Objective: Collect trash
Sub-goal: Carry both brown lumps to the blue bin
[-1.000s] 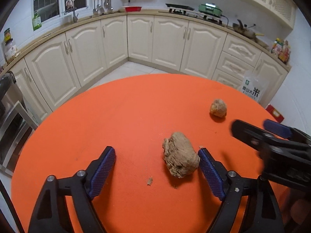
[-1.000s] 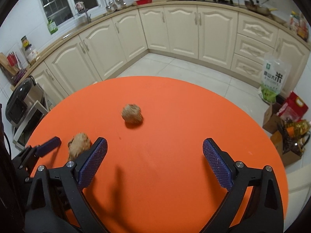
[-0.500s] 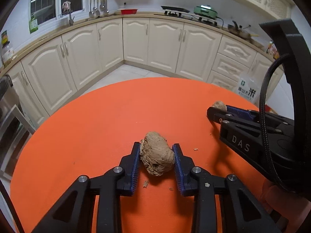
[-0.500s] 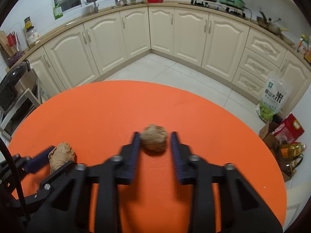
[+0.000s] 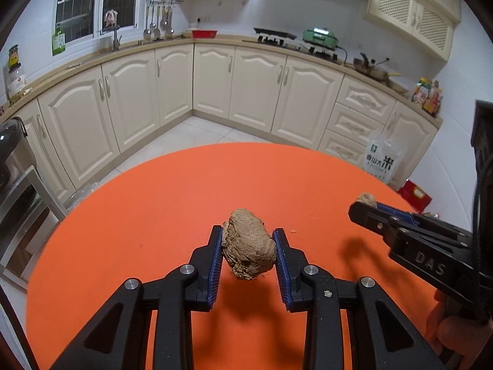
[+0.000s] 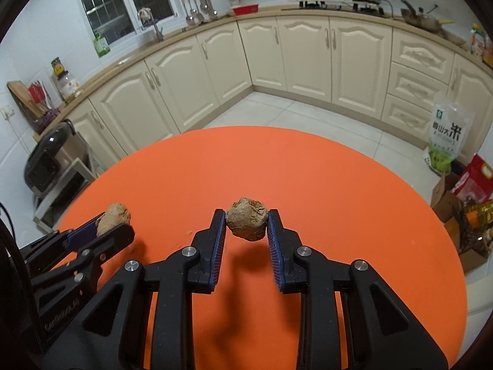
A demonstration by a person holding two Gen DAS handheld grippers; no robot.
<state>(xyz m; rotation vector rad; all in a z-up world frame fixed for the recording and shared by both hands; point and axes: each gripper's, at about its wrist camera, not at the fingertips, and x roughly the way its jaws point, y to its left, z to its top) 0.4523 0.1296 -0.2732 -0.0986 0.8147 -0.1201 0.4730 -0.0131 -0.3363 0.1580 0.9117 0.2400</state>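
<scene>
My left gripper [image 5: 248, 240] is shut on a large brown crumpled lump [image 5: 248, 243] and holds it a little above the round orange table [image 5: 160, 209]. My right gripper [image 6: 246, 220] is shut on a smaller round brown lump [image 6: 247, 218], also lifted off the table [image 6: 323, 178]; its shadow lies below. In the left wrist view the right gripper [image 5: 374, 208] shows at the right with the small lump [image 5: 366, 199] at its tips. In the right wrist view the left gripper [image 6: 111, 226] shows at the left holding the large lump [image 6: 114, 214].
Small crumbs [image 5: 292, 231] lie on the orange table. Cream kitchen cabinets [image 5: 215, 83] curve round the back. A rice bag [image 6: 446, 137] and boxes [image 6: 471, 191] stand on the floor at the right. An appliance on a rack [image 6: 46, 163] stands at the left.
Both grippers closed on their lumps, the left on the large one, the right on the small one. Both lumps have since risen off the table.
</scene>
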